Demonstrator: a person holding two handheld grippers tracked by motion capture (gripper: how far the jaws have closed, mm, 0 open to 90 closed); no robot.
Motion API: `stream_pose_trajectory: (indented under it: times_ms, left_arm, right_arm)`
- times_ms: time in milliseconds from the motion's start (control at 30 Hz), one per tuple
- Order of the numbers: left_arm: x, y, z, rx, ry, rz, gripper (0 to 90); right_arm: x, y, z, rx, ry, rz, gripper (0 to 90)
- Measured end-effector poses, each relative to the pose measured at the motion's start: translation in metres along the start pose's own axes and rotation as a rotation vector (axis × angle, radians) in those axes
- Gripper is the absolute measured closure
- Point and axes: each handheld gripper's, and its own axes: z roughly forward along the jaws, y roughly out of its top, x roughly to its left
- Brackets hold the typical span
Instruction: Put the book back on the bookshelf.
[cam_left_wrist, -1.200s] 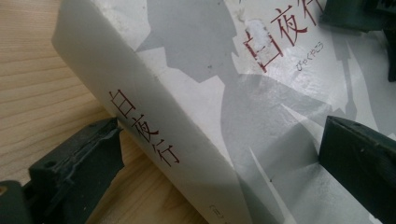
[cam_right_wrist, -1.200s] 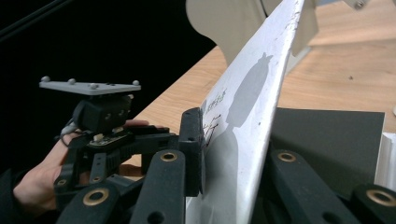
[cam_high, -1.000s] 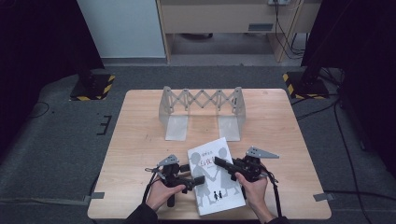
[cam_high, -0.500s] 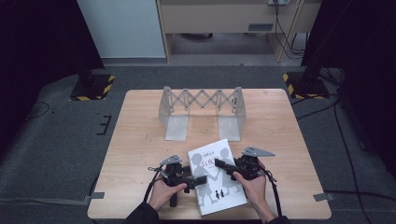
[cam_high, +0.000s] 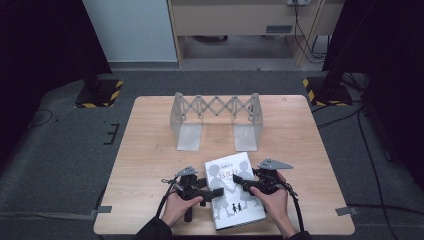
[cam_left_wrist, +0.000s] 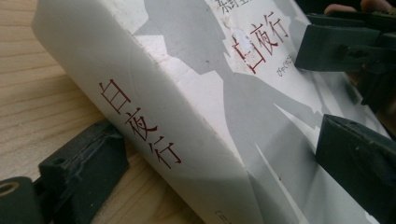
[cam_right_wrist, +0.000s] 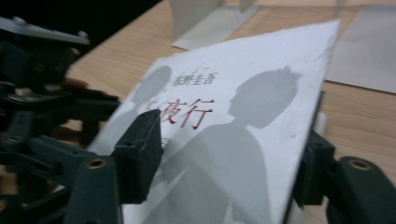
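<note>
Two tools bracket the white book (cam_high: 234, 192), which lies near the front edge of the worktop (cam_high: 150, 150), with its cover up and its spine toward the left tool (cam_high: 216, 191). In the left gripper view the left tool (cam_left_wrist: 219, 161) straddles the spine of the book (cam_left_wrist: 210, 116), one jaw low on the wood and the other over the cover. I cannot tell whether it is clenched or only resting there.

The right tool (cam_high: 239, 186) has just been opening its jaws. In the right gripper view the right tool (cam_right_wrist: 224, 165) has the far edge of the book (cam_right_wrist: 243, 140) between its jaws, released rather than pinched.

With that side let go, the main risk is that the book drops flat or twists if the left tool alone tries to raise it by the spine. The cover looks smooth and could slip from a one-sided hold. A push from either side could also slide it over the near edge toward the person. The two tools' tips sit close together above the cover, so a careless re-grip could knock them together.

Room is better farther back. The metal folding rack (cam_high: 216, 120) stands well apart toward the far edge, with bare wood between it and the book and along both sides.
</note>
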Motion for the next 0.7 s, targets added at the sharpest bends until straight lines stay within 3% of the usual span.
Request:
stream_pose_trajectory:
  times_ms: [200,700]
  left_arm:
    - [-0.001,0.001,0.000,0.009,0.020,0.014,6.1]
    - [-0.001,0.001,0.001,0.011,0.023,0.011,6.0]
  right_arm:
    - [-0.013,-0.007,-0.005,0.048,-0.060,0.000,34.6]
    - [-0.027,-0.016,-0.006,0.059,-0.019,0.112,27.2]
